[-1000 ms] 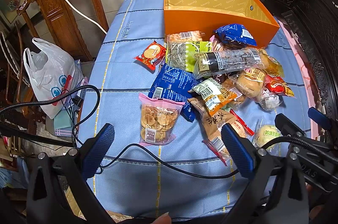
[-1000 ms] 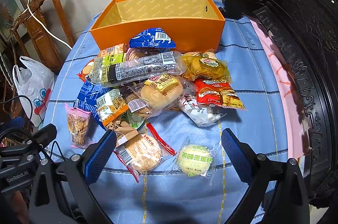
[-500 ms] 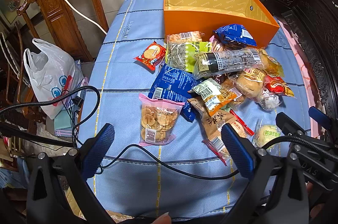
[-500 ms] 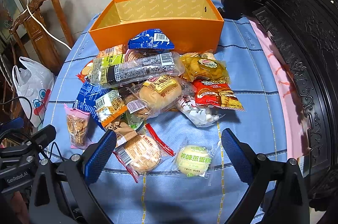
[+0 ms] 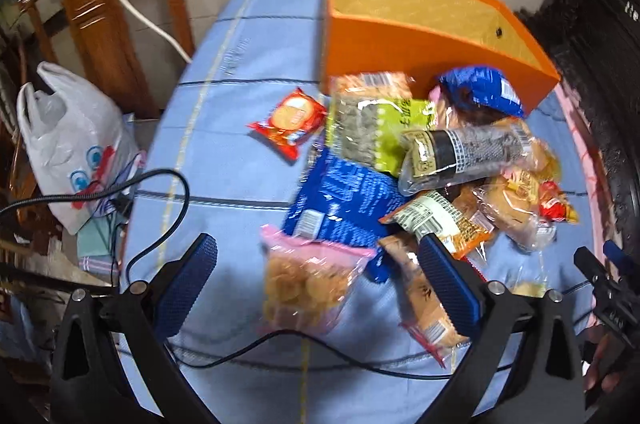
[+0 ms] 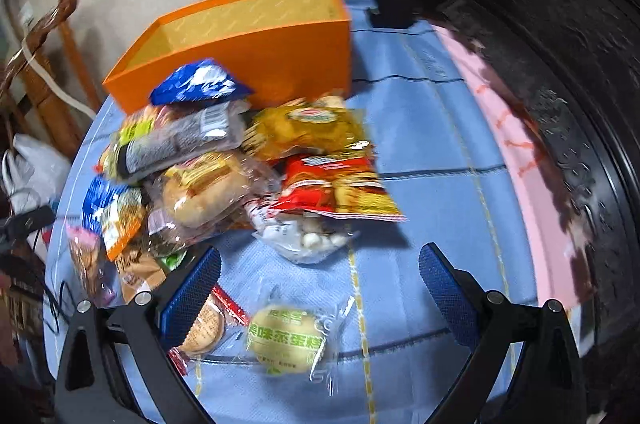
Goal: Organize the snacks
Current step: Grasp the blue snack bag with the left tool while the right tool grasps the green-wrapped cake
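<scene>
Both hand-held grippers, left (image 5: 316,278) and right (image 6: 320,284), hang released over the snack pile (image 6: 240,159) mid-counter, orange box (image 6: 256,47) empty at the far edge: first pick needs closing on one packet.

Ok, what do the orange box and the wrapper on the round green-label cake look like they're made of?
The orange box looks like stiff card or paperboard with a matte finish: thin straight walls, sharp corners, no glare, and a yellow patterned lining. The cake wrapper looks like thin clear plastic film: the cake shows through, and it is crinkled and glossy.
</scene>
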